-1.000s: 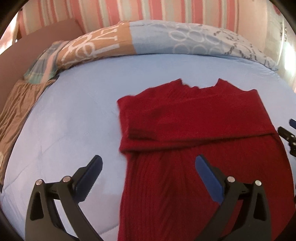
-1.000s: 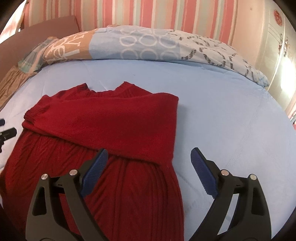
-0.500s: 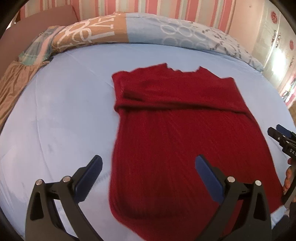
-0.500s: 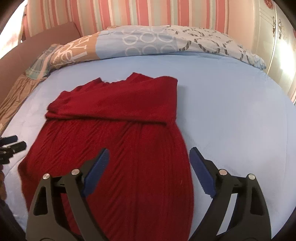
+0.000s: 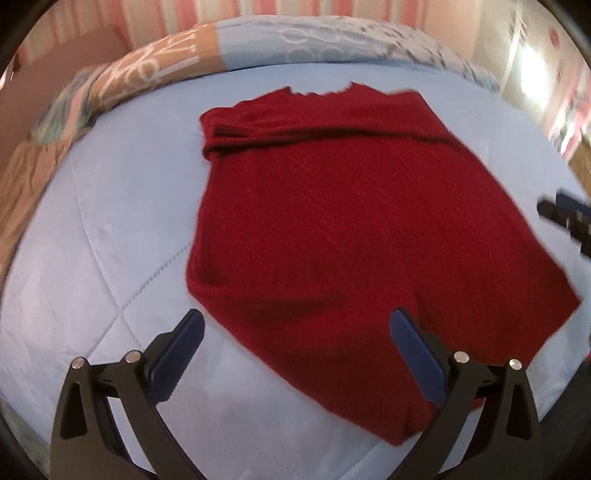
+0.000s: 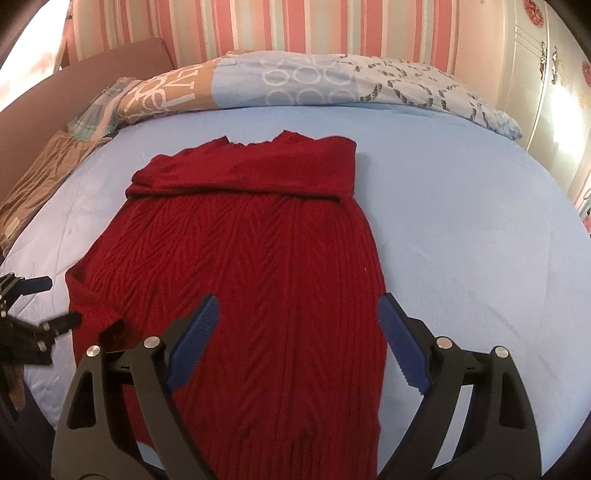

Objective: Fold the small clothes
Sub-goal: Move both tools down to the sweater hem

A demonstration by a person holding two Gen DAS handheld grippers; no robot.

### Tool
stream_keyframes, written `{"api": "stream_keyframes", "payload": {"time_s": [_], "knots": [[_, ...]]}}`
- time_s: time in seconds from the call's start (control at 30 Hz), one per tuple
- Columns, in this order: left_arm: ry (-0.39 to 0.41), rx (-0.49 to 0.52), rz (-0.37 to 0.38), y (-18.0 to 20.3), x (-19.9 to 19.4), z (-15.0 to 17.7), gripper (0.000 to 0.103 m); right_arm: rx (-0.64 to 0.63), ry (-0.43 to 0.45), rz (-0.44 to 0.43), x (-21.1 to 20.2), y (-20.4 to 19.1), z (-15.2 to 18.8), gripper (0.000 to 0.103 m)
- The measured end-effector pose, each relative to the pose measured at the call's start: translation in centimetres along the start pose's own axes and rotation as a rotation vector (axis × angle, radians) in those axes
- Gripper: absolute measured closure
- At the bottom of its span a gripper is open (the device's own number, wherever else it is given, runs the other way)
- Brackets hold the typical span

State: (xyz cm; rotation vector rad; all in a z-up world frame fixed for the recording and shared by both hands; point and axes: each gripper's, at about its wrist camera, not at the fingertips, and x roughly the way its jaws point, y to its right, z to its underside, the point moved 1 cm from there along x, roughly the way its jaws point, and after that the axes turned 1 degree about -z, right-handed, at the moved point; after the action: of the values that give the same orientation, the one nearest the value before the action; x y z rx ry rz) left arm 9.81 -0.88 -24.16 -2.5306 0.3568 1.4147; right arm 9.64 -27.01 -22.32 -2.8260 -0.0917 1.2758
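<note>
A dark red knitted sweater (image 5: 351,229) (image 6: 255,266) lies flat on the light blue bed sheet (image 5: 110,229) (image 6: 461,221), its sleeves folded across the chest near the collar. My left gripper (image 5: 295,336) hangs open over the sweater's lower left corner, nothing between its blue pads. My right gripper (image 6: 297,325) is open too, above the lower right part of the sweater and empty. In the right wrist view the left gripper's fingers (image 6: 55,321) show at the left edge. The right gripper's fingertips (image 5: 565,214) show at the right edge of the left wrist view.
A patterned pillow (image 6: 295,85) in blue, orange and white lies along the head of the bed under a striped wall (image 6: 258,26). A brown cloth (image 6: 40,181) sits at the left edge. A white wardrobe (image 6: 554,74) stands on the right.
Both grippers have drawn back from the collar toward the sweater's hem, so the whole garment now shows. Both stay open and empty; the sweater has not moved.
</note>
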Motion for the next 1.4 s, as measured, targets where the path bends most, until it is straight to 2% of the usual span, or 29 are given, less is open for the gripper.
{"api": "stream_keyframes", "payload": {"time_s": [0.17, 0.3, 0.53, 0.73, 0.87, 0.93, 1.0, 1.13, 1.4], "knots": [[0.024, 0.086, -0.052, 3.7, -0.6, 0.7, 0.002, 0.019, 0.006, -0.008, -0.9, -0.2, 0.7, 0.016], [-0.001, 0.097, -0.029, 5.1, 0.5, 0.6, 0.002, 0.018, 0.013, -0.008, -1.6, -0.4, 1.0, 0.018], [-0.016, 0.084, -0.030, 5.1, 1.3, 0.9, 0.002, 0.014, 0.008, -0.002, -3.1, -0.7, 1.2, 0.019], [-0.018, 0.062, -0.038, 4.3, 1.4, 1.7, 0.002, 0.025, -0.011, 0.007, -3.0, -1.0, 2.8, 0.020], [-0.013, 0.056, -0.046, 3.9, 1.5, 2.3, 0.003, 0.031, -0.028, 0.003, -2.2, -1.2, 3.9, 0.025], [-0.014, 0.054, -0.049, 3.9, 1.5, 2.7, 0.009, 0.038, -0.036, 0.001, -2.0, -1.1, 4.2, 0.026], [-0.021, 0.043, -0.032, 3.8, 1.6, 2.9, 0.025, 0.040, -0.035, 0.001, -2.1, -1.3, 4.3, 0.026], [-0.017, 0.027, -0.033, 3.7, 1.1, 3.7, 0.033, 0.024, -0.026, 0.011, -2.6, -1.9, 4.6, 0.027], [-0.031, 0.082, -0.040, 3.8, 0.0, 4.7, 0.065, 0.024, -0.024, 0.029, -2.8, -2.2, 5.1, 0.027]]}}
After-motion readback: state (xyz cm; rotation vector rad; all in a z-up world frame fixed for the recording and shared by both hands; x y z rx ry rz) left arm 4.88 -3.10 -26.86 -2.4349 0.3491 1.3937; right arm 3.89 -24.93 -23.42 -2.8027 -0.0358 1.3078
